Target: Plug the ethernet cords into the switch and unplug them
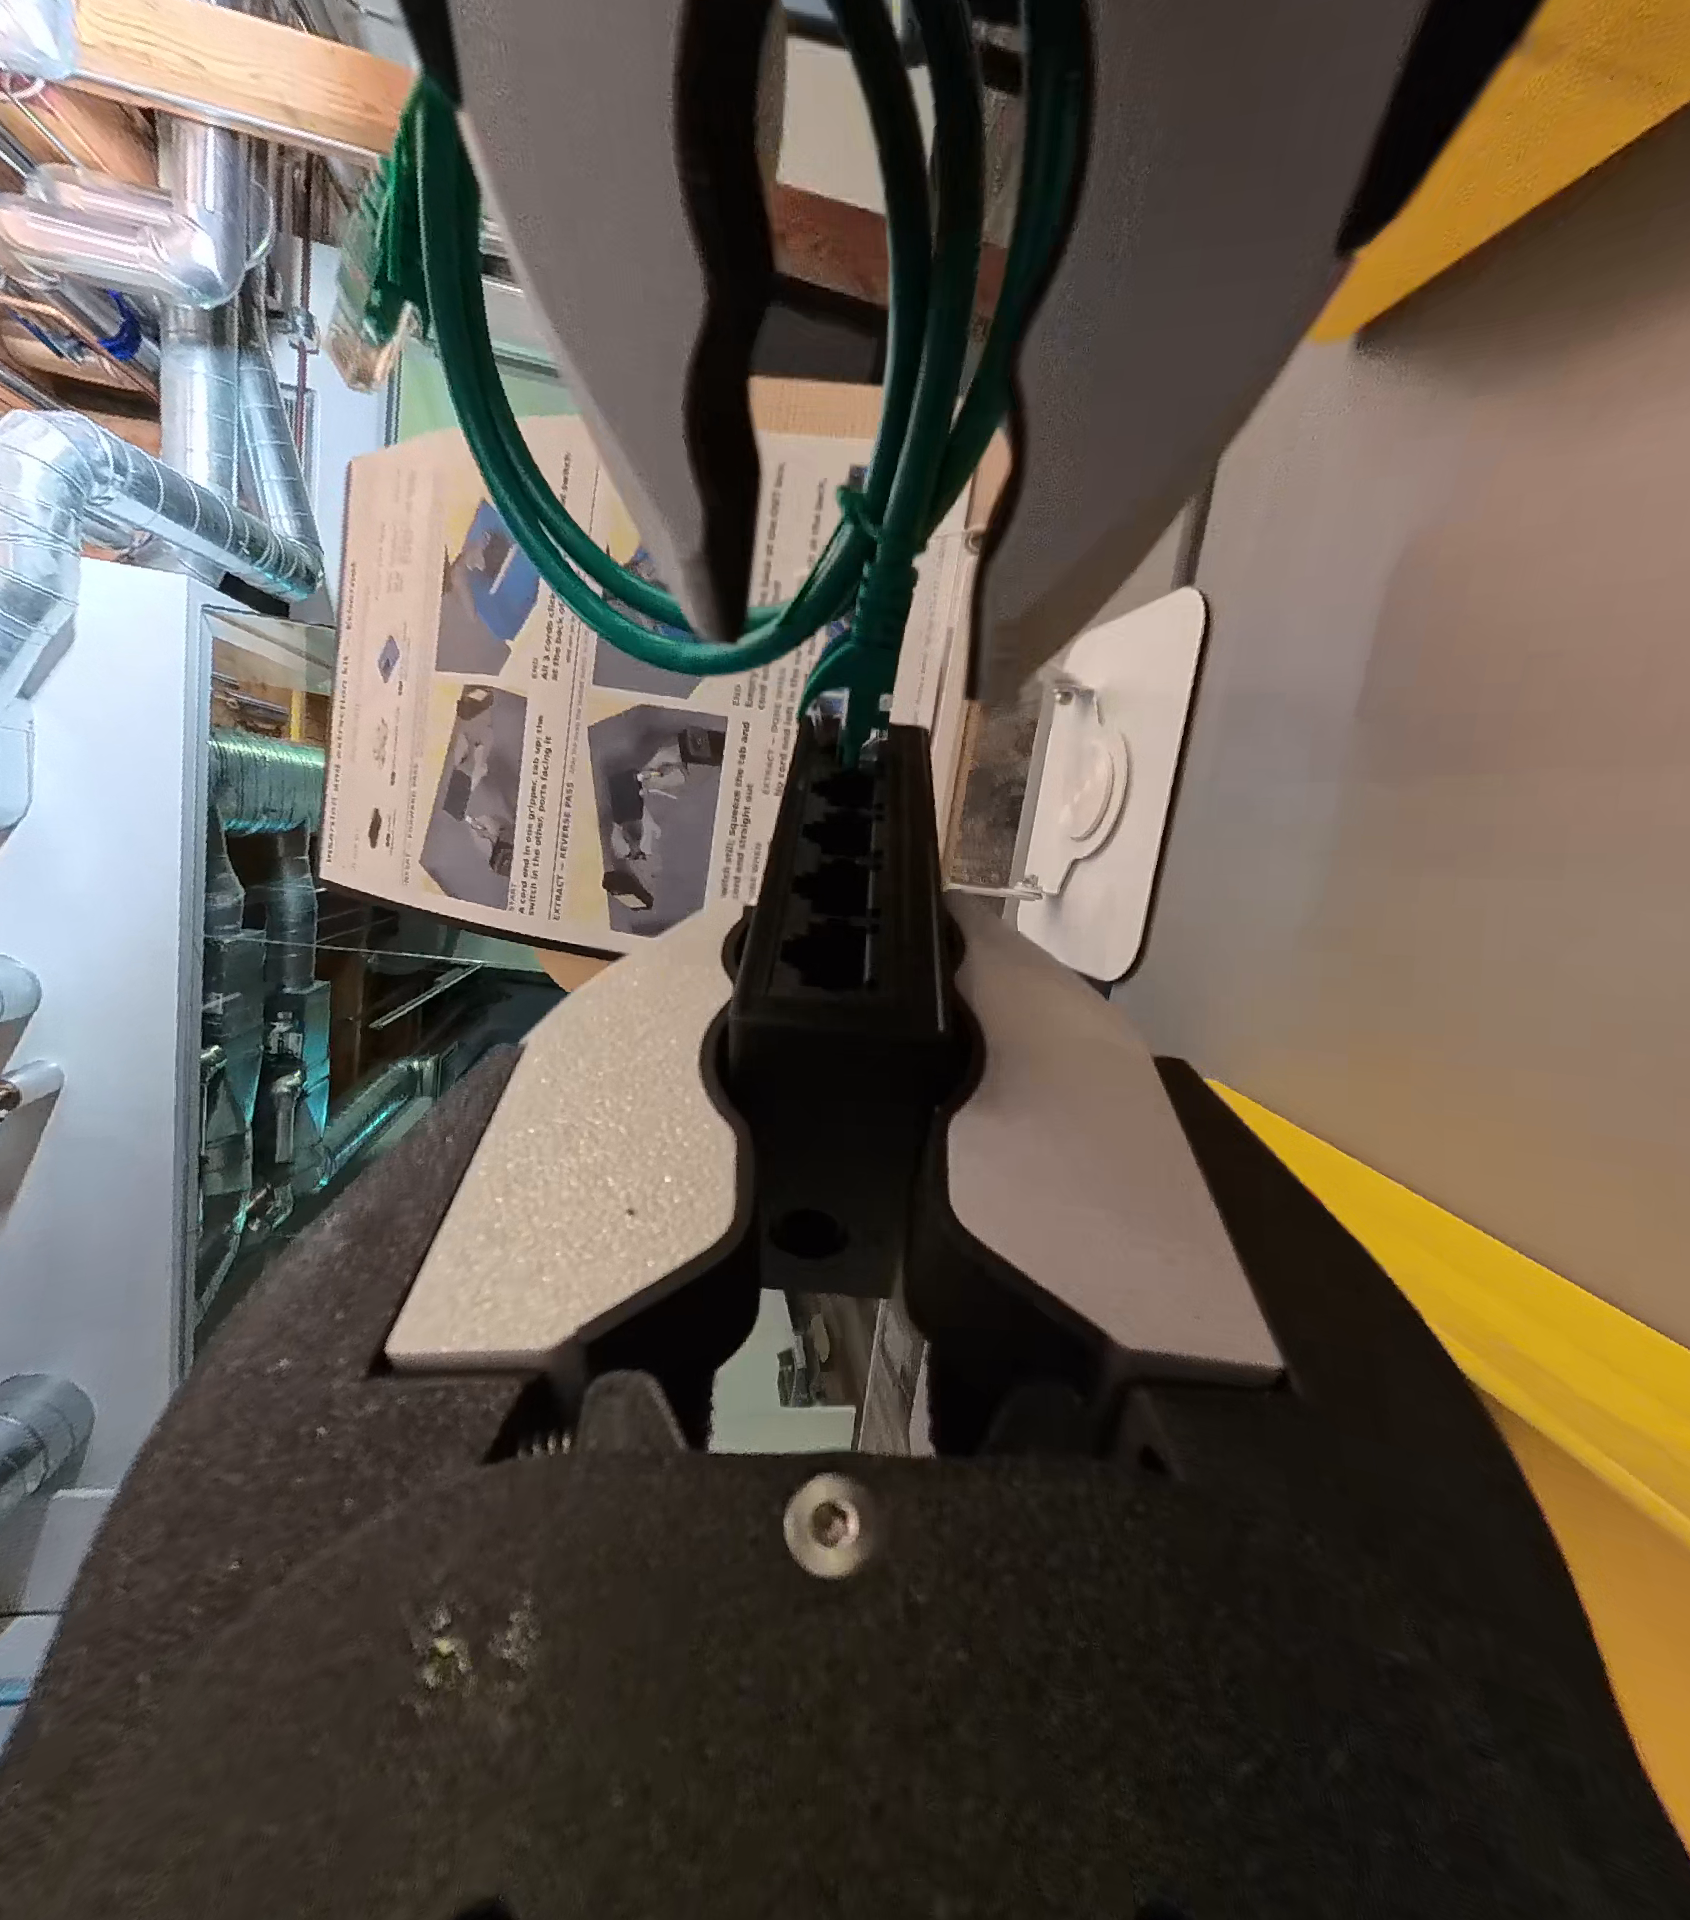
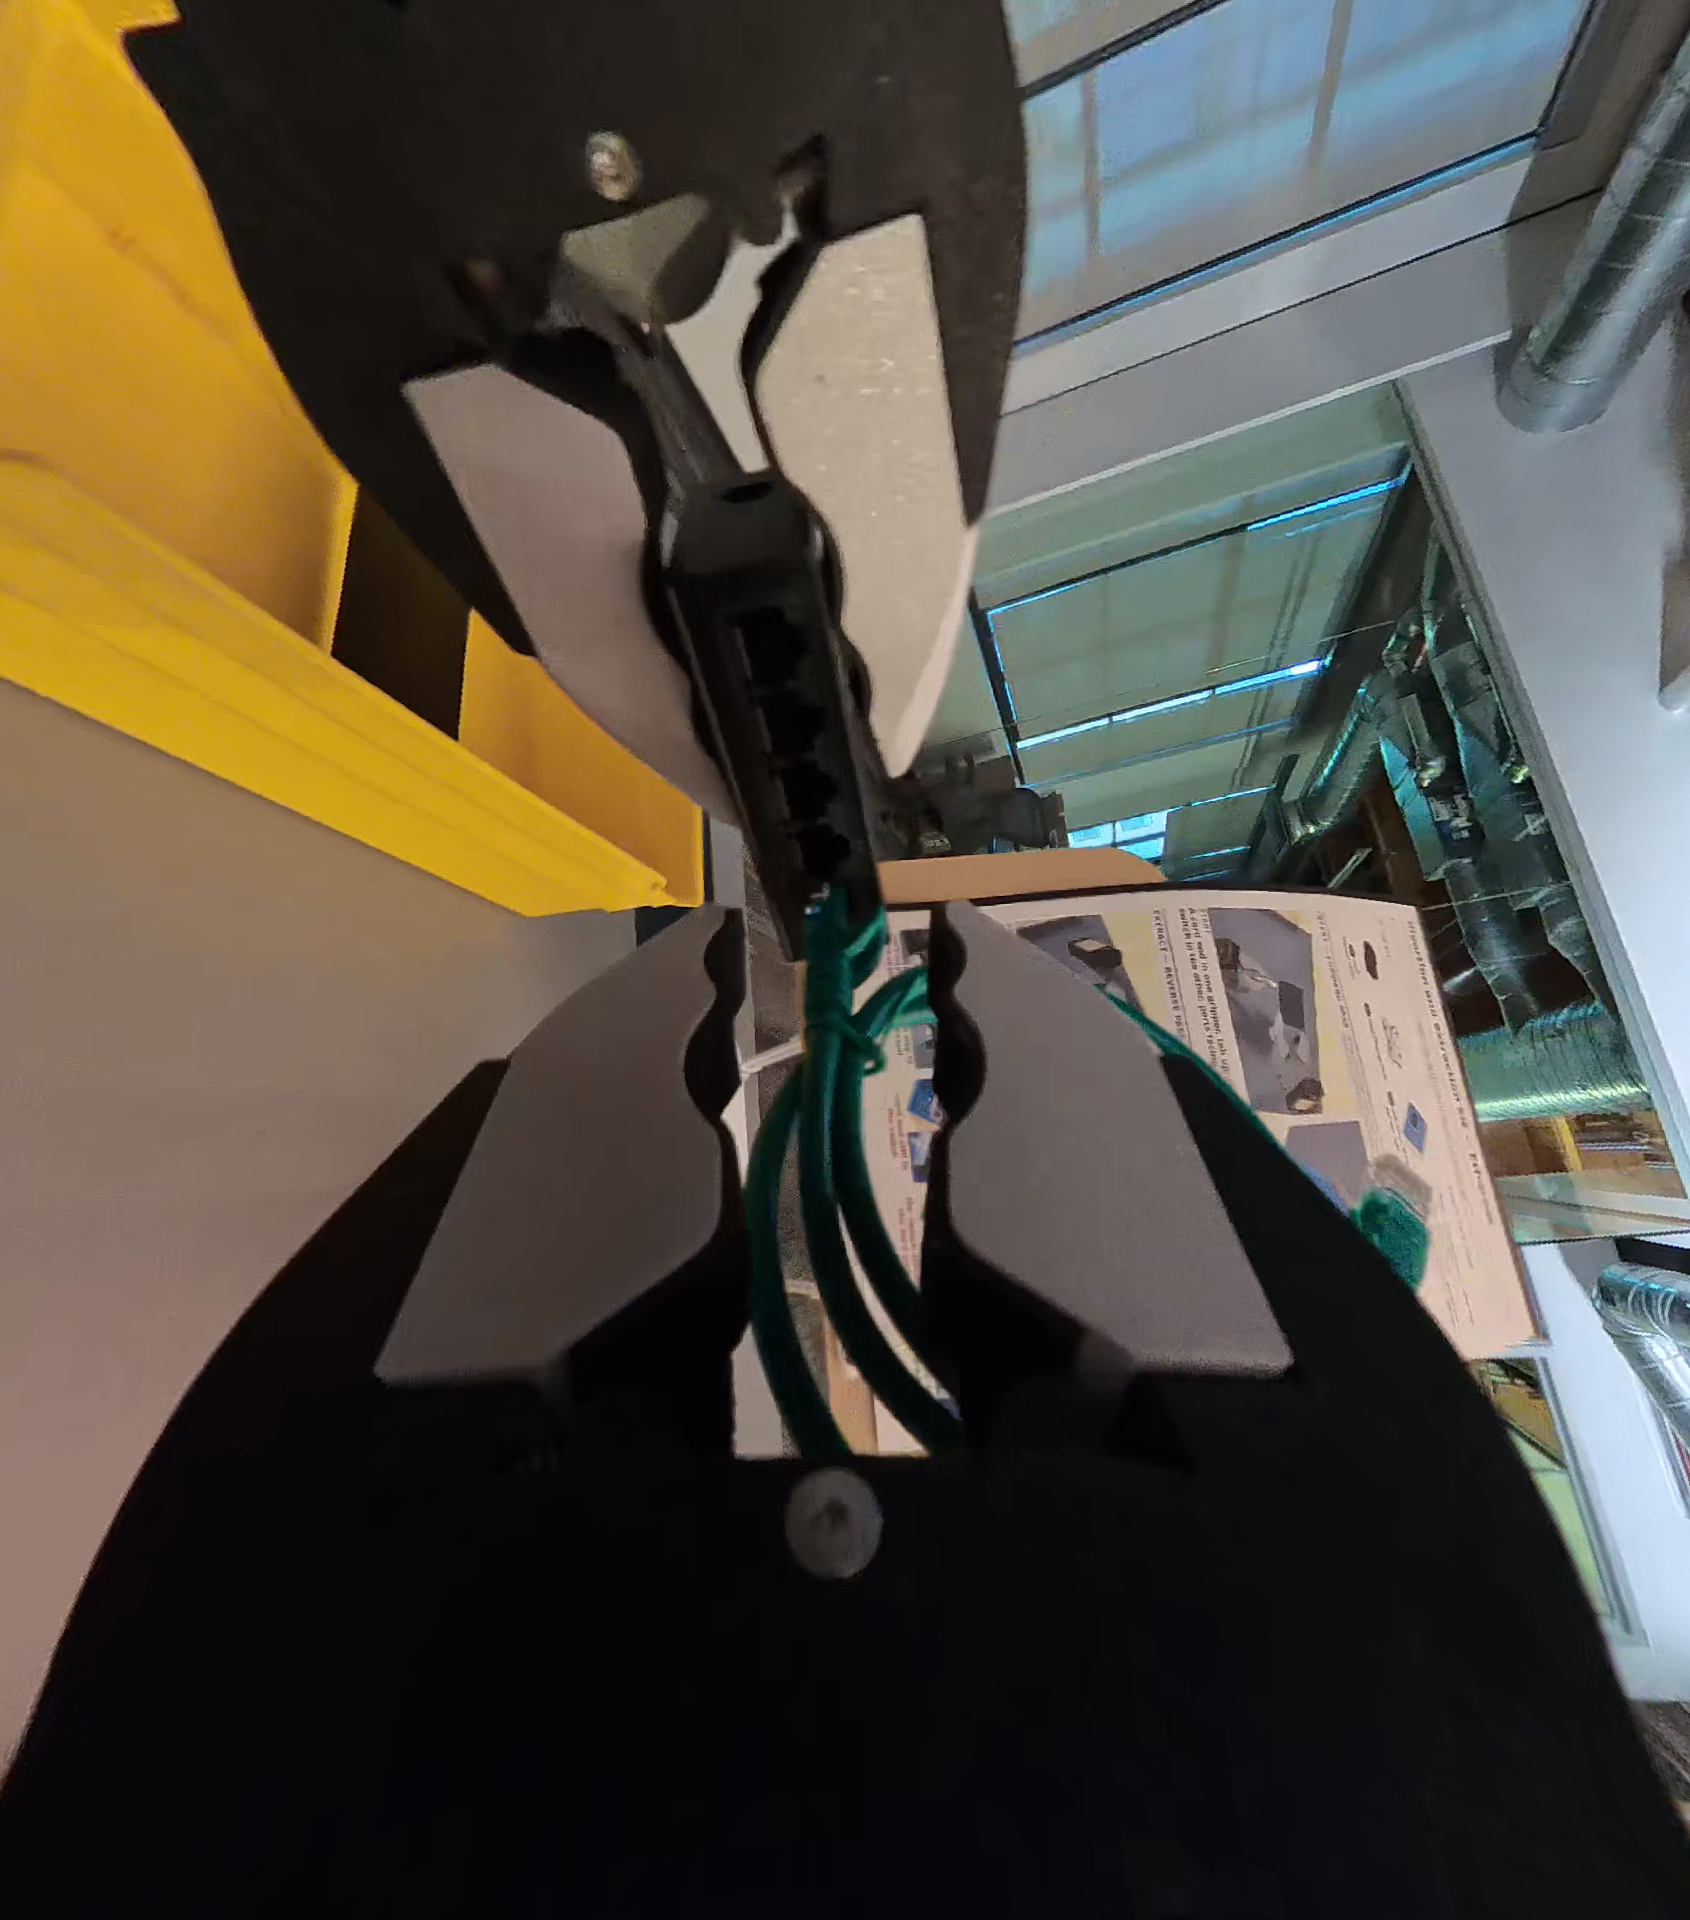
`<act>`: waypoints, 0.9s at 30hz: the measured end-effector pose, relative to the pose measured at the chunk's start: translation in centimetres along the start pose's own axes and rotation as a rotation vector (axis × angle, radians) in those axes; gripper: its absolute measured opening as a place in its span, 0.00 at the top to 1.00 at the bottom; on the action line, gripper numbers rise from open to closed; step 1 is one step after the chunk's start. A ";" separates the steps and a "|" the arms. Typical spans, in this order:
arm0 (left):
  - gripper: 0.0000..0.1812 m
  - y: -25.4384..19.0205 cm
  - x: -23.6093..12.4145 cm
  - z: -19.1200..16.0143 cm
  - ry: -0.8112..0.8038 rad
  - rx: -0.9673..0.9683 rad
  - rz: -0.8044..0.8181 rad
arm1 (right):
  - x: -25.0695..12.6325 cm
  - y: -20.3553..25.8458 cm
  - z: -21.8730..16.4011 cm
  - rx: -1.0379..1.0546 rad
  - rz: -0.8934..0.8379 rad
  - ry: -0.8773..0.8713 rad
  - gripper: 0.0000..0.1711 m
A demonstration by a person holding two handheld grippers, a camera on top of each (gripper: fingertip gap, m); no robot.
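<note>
- The left gripper (image 1: pixel 841 997) is clamping the black ethernet switch (image 1: pixel 846 935) between its grey fingers (image 1: pixel 612 1122), gripping the body near one end so the row of ports is staying exposed and facing outward toward the other tool.
- Holding the switch up off any surface this way is giving the cords a steady, braced target, in my judgement.
- A green ethernet cord (image 1: pixel 867 665) is sitting in the port at the far end of the switch; the ports nearer the left gripper are looking empty.
- The right gripper (image 2: pixel 836 935) is facing the switch (image 2: pixel 779 707) head-on with its fingers (image 2: pixel 612 1122) standing apart, a narrow gap between them and nothing pinched.
- Green cords (image 2: pixel 820 1195) are running loosely through that gap, tied together in a bundle by a knot just below the plugged port; they are passing between the fingers, not being gripped.
- Another cord end with its clear plug (image 1: pixel 373 281) is dangling free off to one side of the right gripper, well apart from the switch.
- An instruction sheet (image 1: pixel 508 707) is standing behind the work, and a yellow bin (image 2: pixel 145 499) is lying along one side.
- Judging by one plug seated and the fingers parted around its cord, the step in hand is either finishing an insertion or lining up to squeeze the tab for removal; I cannot tell which.
</note>
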State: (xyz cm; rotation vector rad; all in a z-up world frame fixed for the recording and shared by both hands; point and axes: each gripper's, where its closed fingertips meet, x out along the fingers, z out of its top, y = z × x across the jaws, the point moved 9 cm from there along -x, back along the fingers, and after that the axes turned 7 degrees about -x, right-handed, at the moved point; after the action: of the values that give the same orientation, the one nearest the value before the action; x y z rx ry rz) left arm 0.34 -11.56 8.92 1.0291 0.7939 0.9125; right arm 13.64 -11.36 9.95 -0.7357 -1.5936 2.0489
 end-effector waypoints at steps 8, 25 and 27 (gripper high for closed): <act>0.83 0.0 -0.4 0.4 -0.033 -0.010 -0.005 | 0.1 0.0 0.0 -0.129 -0.034 0.099 0.82; 0.84 -0.3 -0.5 1.0 -0.035 0.024 0.006 | 0.5 0.6 0.1 -0.128 -0.109 0.178 0.91; 0.84 -0.4 -0.5 1.0 -0.039 0.024 0.005 | 0.5 0.6 0.0 -0.079 -0.107 0.160 0.90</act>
State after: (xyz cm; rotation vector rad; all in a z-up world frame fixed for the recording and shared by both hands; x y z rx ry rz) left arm 1.12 -12.50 8.98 1.0670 0.7718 0.8870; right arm 13.26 -11.14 9.32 -0.8023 -1.5944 1.8138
